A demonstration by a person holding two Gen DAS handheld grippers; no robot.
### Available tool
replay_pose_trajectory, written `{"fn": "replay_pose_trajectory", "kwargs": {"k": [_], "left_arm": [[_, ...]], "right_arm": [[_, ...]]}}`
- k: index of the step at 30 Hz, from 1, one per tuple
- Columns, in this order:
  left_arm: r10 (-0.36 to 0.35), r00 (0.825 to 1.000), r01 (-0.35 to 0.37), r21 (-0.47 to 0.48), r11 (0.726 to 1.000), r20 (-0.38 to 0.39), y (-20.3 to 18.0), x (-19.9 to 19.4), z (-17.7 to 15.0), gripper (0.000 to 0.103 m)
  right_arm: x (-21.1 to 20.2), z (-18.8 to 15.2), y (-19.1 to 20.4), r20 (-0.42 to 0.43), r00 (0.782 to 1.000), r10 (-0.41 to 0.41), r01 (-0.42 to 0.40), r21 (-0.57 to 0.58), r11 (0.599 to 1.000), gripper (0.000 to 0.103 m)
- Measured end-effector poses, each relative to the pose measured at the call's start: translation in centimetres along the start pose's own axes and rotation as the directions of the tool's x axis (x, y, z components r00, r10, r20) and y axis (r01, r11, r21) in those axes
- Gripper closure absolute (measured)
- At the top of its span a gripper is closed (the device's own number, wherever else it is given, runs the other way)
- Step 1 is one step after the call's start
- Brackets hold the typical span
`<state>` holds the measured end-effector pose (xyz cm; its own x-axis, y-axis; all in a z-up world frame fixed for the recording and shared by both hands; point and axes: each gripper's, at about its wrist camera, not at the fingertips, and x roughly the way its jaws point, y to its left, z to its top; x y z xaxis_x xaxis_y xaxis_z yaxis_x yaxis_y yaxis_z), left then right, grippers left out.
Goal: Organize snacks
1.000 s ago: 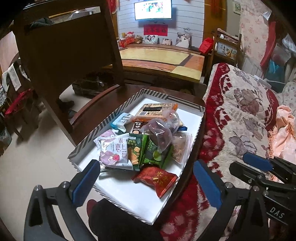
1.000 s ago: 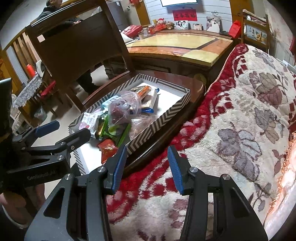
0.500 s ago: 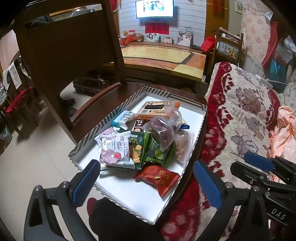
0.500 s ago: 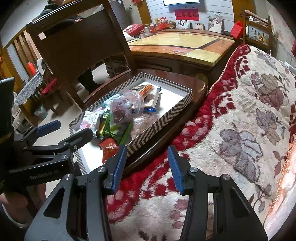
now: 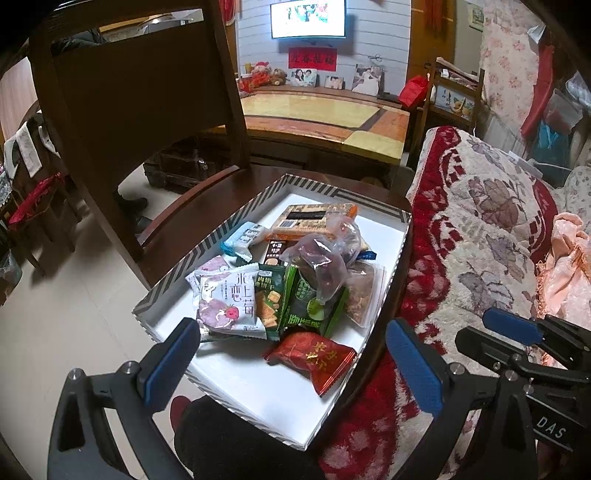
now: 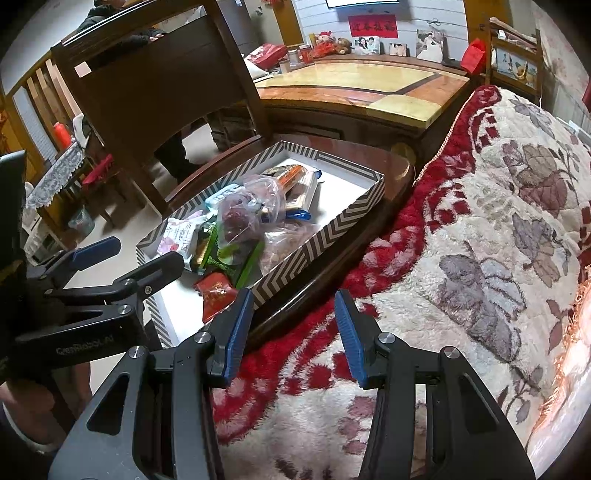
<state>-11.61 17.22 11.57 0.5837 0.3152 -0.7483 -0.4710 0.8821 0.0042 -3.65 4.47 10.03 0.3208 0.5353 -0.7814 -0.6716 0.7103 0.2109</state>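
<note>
- Your left gripper [image 5: 290, 363] and right gripper [image 6: 293, 330] were both wide open, holding nothing.
- Snacks [image 5: 291, 280] sat heaped mid-box [image 5: 384, 291]; red packet [image 5: 314, 356] loose toward its near edge.
- Sorting looked unstarted.

A dark wooden chair [image 5: 140, 110] fills the upper left of the left wrist view, its seat running toward the frame's centre. Behind it, at upper centre, a lit television [image 5: 308, 17] hangs on a pale wall above a red banner [image 5: 313, 59] and framed photos [image 5: 334, 82]. Below them lies a glossy yellow-and-orange tabletop [image 5: 317, 114]. A red-and-cream floral blanket [image 5: 491, 229] covers the right side.
</note>
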Motion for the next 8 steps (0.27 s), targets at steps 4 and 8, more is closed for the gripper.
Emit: {"fn": "replay_pose_trajectory", "kwargs": {"k": [4, 8], "left_arm": [[0.005, 1.000, -0.005, 0.005, 1.000, 0.007, -0.12, -0.02, -0.02, 0.001], [0.016, 1.000, -0.016, 0.019, 1.000, 0.012, -0.56, -0.23, 0.05, 0.001]], "right_arm": [[0.05, -0.13, -0.17, -0.004, 1.000, 0.003, -0.003, -0.001, 1.000, 0.058], [0.00, -0.16, -0.27, 0.000, 1.000, 0.003, -0.003, 0.002, 1.000, 0.058]]}}
